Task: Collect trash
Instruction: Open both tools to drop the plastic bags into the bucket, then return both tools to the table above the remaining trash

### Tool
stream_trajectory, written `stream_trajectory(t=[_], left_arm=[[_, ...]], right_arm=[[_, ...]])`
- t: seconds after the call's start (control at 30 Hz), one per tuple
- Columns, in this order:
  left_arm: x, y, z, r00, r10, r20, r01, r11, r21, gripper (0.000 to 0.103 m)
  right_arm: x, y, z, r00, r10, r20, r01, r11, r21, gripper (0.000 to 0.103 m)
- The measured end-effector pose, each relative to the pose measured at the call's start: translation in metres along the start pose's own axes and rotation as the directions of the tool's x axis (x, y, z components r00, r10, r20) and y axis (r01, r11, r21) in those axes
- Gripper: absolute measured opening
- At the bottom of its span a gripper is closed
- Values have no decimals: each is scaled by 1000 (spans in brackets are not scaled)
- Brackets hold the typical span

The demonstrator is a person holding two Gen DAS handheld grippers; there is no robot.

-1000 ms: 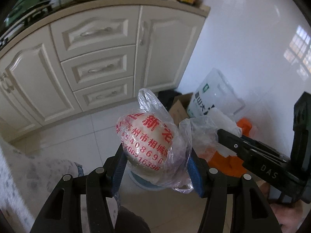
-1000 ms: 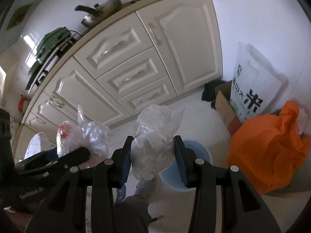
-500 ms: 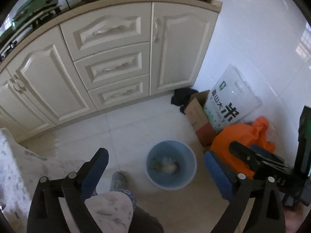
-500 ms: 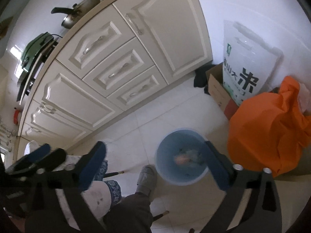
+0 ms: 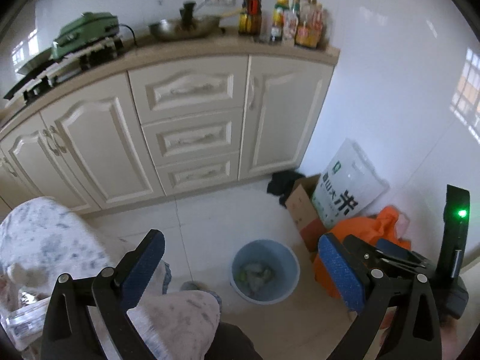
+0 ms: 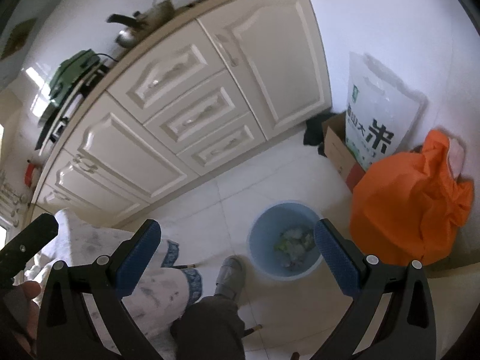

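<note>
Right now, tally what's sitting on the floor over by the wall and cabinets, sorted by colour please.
Blue: 1, the bin
Orange: 1, the bag
White: 1, the rice sack
Brown: 1, the cardboard box
Black: 1, the dark bundle
Total: 5

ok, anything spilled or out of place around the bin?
Nothing stands out. The blue bin stands upright on the tile floor with the crumpled trash inside, none visible on the floor around it. The left tongs and right tongs are open and empty. The orange bag slumps against the wall.

trash (image 6: 292,243) in bin (image 6: 264,262) indistinct
</note>
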State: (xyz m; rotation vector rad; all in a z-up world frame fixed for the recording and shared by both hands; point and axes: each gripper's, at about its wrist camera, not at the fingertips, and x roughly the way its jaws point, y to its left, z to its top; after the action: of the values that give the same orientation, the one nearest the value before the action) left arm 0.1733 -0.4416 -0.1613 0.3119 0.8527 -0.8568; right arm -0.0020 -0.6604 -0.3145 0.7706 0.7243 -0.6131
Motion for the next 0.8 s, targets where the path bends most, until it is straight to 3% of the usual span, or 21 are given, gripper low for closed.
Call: stream_trajectory(t=[0.2, 0.37, 0.53, 0.8], left_arm=[[-85, 28, -31, 994, 16, 107, -12, 999, -36, 102], [-150, 50, -60, 979, 66, 194, -53, 996, -72, 102], [-214, 72, -95, 952, 134, 275, -101, 986, -131, 102], [-291, 103, -155, 908, 247, 340, -174, 957, -231, 102]], right_arm=[[-41, 47, -3, 997, 51, 64, -46, 996, -71, 103], [-71, 92, -8, 989, 101, 104, -85, 985, -148, 103], [-99, 143, -18, 977, 166, 136, -129, 960, -247, 103], [-126, 218, -47, 953, 269, 139, -201, 905, -374, 103]])
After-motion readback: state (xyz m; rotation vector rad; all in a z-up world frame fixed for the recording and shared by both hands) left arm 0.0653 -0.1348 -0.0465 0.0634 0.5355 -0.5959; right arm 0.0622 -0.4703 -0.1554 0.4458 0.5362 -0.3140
